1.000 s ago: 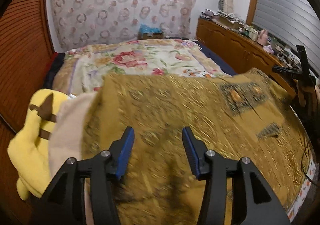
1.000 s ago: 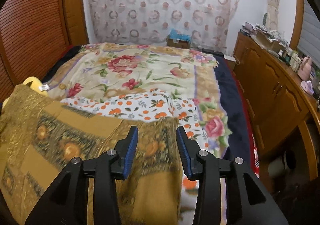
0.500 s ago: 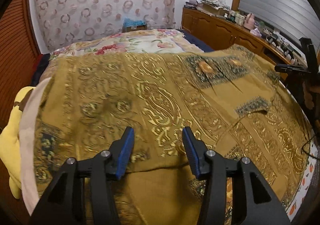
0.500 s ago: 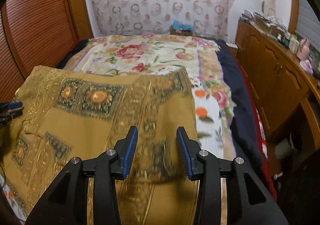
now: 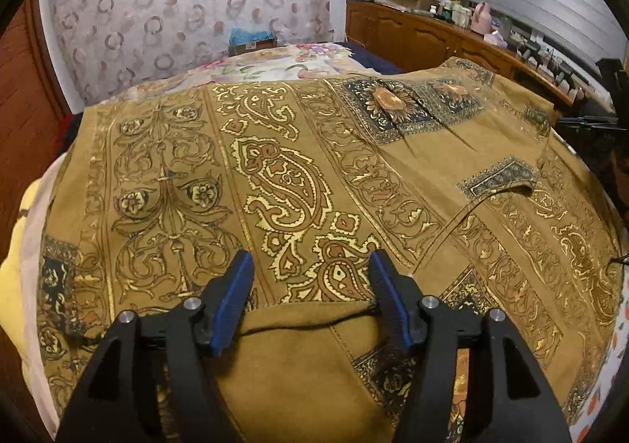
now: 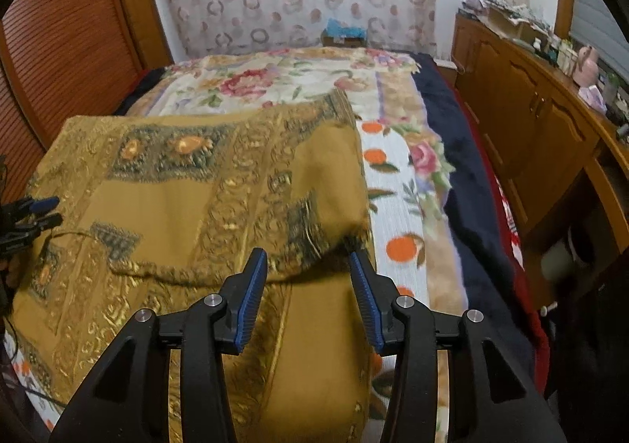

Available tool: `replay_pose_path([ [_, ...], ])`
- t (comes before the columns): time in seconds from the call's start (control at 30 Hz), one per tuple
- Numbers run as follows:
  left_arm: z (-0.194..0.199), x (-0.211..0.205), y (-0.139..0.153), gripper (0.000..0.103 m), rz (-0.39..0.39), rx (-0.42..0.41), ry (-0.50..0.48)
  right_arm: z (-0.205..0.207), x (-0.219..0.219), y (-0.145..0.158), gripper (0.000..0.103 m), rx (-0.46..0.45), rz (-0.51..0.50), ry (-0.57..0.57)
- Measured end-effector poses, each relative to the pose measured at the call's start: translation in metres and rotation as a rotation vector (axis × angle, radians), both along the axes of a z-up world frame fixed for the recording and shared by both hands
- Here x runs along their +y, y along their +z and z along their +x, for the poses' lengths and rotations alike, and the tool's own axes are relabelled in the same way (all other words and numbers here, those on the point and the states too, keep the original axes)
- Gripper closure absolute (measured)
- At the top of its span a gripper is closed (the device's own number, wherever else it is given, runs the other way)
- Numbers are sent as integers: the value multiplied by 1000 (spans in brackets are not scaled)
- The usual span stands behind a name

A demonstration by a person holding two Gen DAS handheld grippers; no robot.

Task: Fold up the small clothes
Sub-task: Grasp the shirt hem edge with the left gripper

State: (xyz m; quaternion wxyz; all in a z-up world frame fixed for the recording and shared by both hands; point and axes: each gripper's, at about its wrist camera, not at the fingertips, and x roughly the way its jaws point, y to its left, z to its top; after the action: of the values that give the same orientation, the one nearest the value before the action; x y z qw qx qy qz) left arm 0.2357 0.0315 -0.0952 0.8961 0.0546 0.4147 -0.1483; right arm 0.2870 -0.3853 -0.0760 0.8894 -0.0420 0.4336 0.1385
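A mustard-gold garment with paisley and sunflower print point(image 5: 275, 175) lies spread on the bed, its near part doubled over. My left gripper point(image 5: 309, 258) hovers low over the folded hem. Its jaws are opening, and the hem runs across the gap with neither pad touching it. In the right wrist view the same garment point(image 6: 177, 199) ends in a turned-over corner beneath my right gripper point(image 6: 306, 254). Those jaws are opening too, with the cloth edge between them and not pinched. The left gripper point(image 6: 35, 211) shows at that view's left edge.
A floral bedspread point(image 6: 275, 77) and an orange-print sheet point(image 6: 397, 207) lie under the garment. A yellow plush toy point(image 5: 15, 246) and cream cloth point(image 5: 43, 199) sit at the left. A wooden cabinet point(image 6: 530, 120) with clutter lines the right side, a slatted wardrobe point(image 6: 67, 30) the left.
Both grippers have moved forward and down across the bed, and the garment now lies flatter and fills more of each view. The left jaws stand clearly wider, the right slightly wider.
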Motion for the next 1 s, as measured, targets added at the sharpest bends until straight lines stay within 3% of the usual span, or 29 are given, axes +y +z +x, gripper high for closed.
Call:
replay_pose_path([
  [0.2,1,-6,-1,34,1,5,-12,8,1,-7,59,13,10,-17],
  [0.87,-2,-4,0,31,0,3,26,19,29,-27,58,-58,-48,-24],
  [1.0,-15,16,11,34,-80,-23,84,19,29,-27,58,-58,-47,-24],
])
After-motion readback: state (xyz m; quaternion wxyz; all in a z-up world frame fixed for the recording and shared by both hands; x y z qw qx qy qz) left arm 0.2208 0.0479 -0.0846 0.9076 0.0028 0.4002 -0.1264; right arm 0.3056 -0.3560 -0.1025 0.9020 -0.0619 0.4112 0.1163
